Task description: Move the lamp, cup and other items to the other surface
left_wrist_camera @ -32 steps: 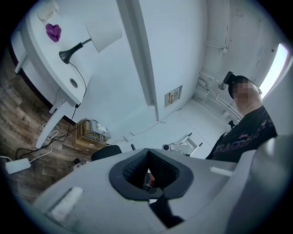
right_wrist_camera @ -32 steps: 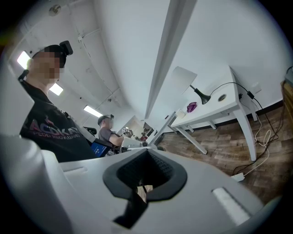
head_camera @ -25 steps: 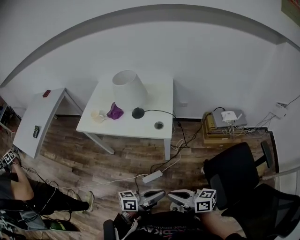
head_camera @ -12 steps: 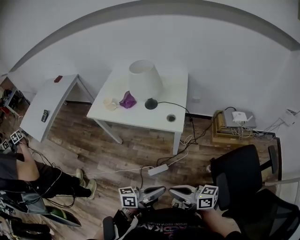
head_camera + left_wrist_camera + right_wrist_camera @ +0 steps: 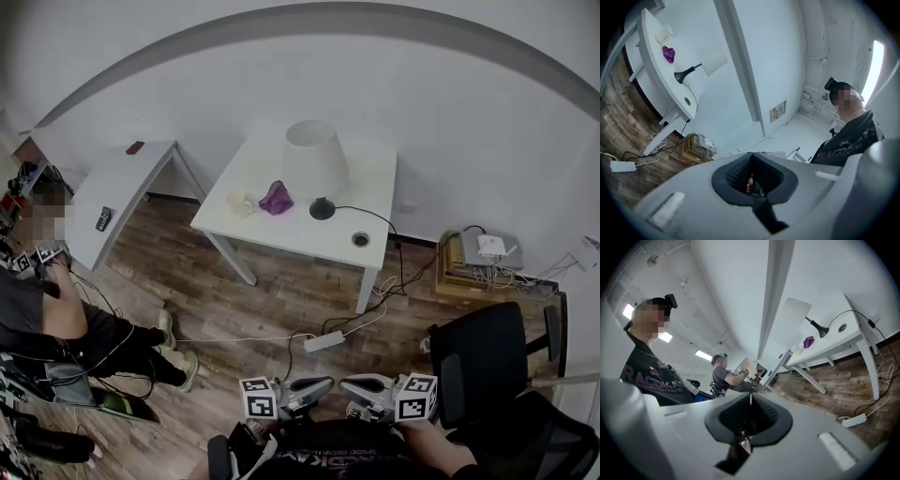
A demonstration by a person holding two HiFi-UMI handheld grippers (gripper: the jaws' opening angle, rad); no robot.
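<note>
A white-shaded lamp (image 5: 316, 159) with a black base stands on the white table (image 5: 281, 239). Beside its base lie a purple item (image 5: 276, 198) and a pale cup (image 5: 241, 202). A second white table (image 5: 117, 187) stands to the left. My left gripper (image 5: 323, 382) and right gripper (image 5: 347, 382) hang low near my body, tips facing each other, far from the table. Both are shut with nothing between the pads. The left gripper view shows the left gripper (image 5: 750, 156), the lamp (image 5: 711, 58) and the purple item (image 5: 669, 53). In the right gripper view are the right gripper (image 5: 750, 397) and the lamp (image 5: 797, 312).
A power strip (image 5: 323, 340) with cables lies on the wood floor between me and the table. A black office chair (image 5: 478, 361) stands at my right. A stack with a white box (image 5: 483, 255) sits by the wall. A person (image 5: 52, 319) sits at the left.
Both tables have slid right and a little down in the head view, and the seated person shows more. The grippers stay shut, low near my body.
</note>
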